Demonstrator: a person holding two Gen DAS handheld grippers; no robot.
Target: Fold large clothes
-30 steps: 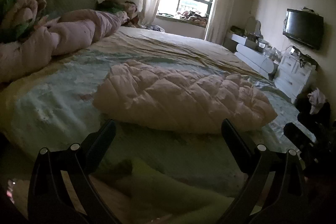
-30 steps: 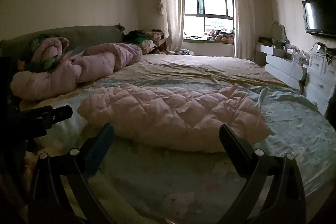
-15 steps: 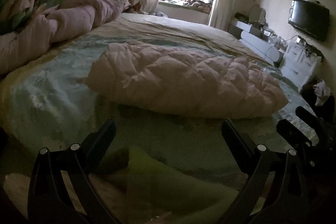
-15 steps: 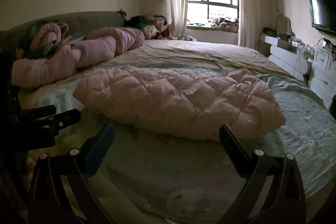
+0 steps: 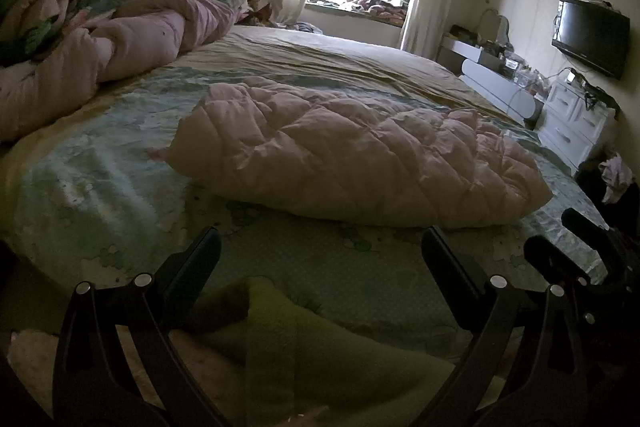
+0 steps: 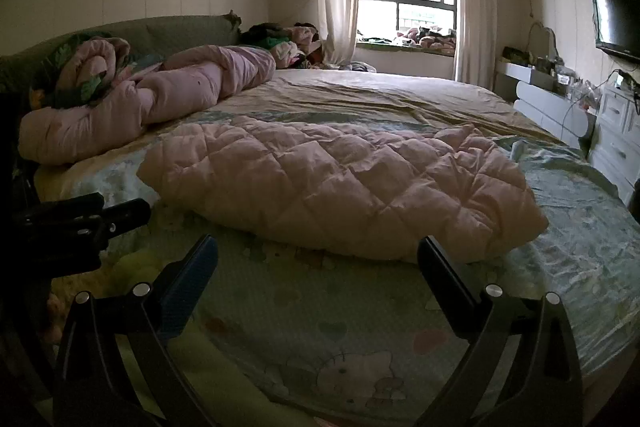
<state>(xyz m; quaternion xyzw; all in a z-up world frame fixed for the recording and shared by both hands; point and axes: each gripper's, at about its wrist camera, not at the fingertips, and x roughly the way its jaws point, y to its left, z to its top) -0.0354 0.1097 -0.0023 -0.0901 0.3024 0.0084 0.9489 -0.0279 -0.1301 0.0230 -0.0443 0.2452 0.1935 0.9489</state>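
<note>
A large pale pink quilted garment point(image 5: 360, 155) lies bunched lengthwise across the bed; it also shows in the right wrist view point(image 6: 344, 183). My left gripper point(image 5: 320, 251) is open and empty, short of the garment's near edge, above the bed's foot. My right gripper point(image 6: 316, 259) is open and empty, also just short of the near edge. The right gripper's tips show at the right edge of the left wrist view point(image 5: 576, 251). The left gripper shows at the left of the right wrist view point(image 6: 100, 215).
The bed has a green-blue patterned sheet point(image 6: 580, 227). Rolled pink bedding point(image 5: 132, 47) and a floral quilt point(image 5: 36, 11) lie along the headboard at left. White drawers point(image 5: 576, 123), a wall TV point(image 5: 592, 35) and a window point(image 6: 404, 3) are at right and back.
Both grippers have shifted a little and tilted up; the garment's position in view changed slightly. The garment itself has not moved. Both stay open.
</note>
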